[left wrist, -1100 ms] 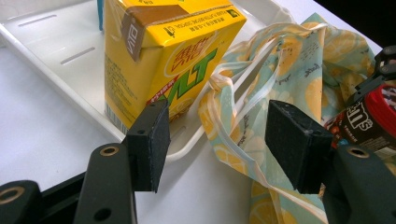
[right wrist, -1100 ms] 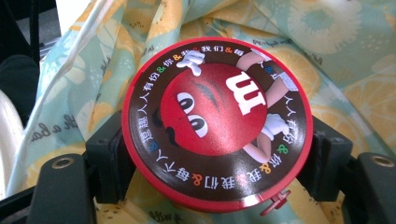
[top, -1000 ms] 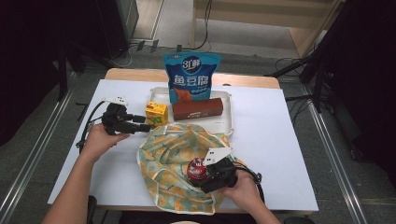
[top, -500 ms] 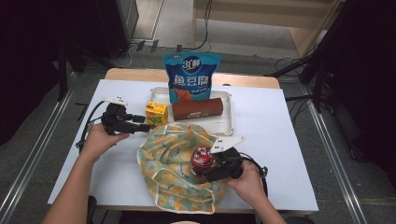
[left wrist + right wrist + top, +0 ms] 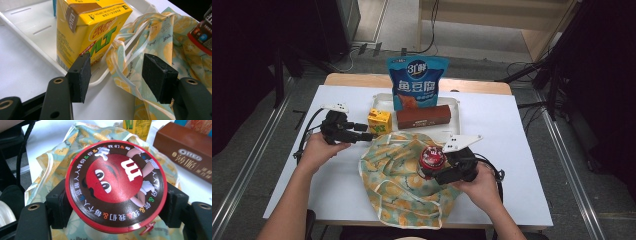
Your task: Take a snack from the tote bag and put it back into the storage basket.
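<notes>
My right gripper (image 5: 116, 206) is shut on a round red M&M's tub (image 5: 115, 182), jaws pressing its sides; in the high view the tub (image 5: 431, 156) hangs over a lemon-print cloth bag (image 5: 397, 185) with the right gripper (image 5: 435, 168) around it. My left gripper (image 5: 120, 75) stands open at the bag's left edge, and a strap of the cloth bag (image 5: 130, 50) lies between its pads, untouched. A yellow juice carton (image 5: 87, 32) stands just beyond its left pad, on a white tray (image 5: 30, 27). From above, the left gripper (image 5: 367, 135) points right toward the carton (image 5: 379, 121).
The white tray (image 5: 454, 105) at the table's back also holds a brown Oreo box (image 5: 424, 116) and an upright blue snack bag (image 5: 416, 82). Cables trail from both grippers. White table (image 5: 512, 135) lies bare to the right and at the front left.
The right gripper has carried the red tub away from the person and slightly right across the cloth bag. The left gripper has stayed where it was.
</notes>
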Available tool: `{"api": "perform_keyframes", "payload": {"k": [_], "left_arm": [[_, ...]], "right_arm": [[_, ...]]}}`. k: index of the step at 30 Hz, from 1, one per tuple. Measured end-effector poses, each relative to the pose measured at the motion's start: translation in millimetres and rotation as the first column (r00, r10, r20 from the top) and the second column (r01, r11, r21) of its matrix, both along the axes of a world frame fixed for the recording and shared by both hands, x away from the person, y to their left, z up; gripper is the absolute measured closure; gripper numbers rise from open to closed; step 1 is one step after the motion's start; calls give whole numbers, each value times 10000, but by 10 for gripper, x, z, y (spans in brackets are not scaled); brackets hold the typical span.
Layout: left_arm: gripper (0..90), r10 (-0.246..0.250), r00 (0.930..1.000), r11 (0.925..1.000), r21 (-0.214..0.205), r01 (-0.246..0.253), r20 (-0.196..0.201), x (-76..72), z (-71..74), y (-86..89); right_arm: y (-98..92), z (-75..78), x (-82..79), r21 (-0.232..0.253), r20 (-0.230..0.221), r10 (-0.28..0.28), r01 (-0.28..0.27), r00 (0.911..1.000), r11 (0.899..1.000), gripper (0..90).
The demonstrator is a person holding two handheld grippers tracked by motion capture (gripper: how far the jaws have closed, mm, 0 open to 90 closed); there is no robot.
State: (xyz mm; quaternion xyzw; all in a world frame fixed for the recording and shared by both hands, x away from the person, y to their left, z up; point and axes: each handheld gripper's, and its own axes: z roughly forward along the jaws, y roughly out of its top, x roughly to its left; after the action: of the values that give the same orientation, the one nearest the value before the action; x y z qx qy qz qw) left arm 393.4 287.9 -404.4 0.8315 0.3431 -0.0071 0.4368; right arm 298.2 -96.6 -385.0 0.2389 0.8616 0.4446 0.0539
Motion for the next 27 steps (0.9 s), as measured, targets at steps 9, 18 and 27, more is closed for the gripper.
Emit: {"api": "perform_keyframes", "payload": {"k": [9,18,27], "left_arm": [[408,17,10000,10000,-23,-17,-15,1,0,10],[408,-18,10000,10000,-17,18,-28,-1,-1,15],[408,5,10000,10000,-63,-6,-30,-1,-3,17]], "right_arm": [[-55,166,62,31,336,-76,75,9994,10000,260],[-32,322,207,34,510,-205,204,9985,9998,260],[-24,358,433,-130,644,-422,431,9970,9990,260]]}}
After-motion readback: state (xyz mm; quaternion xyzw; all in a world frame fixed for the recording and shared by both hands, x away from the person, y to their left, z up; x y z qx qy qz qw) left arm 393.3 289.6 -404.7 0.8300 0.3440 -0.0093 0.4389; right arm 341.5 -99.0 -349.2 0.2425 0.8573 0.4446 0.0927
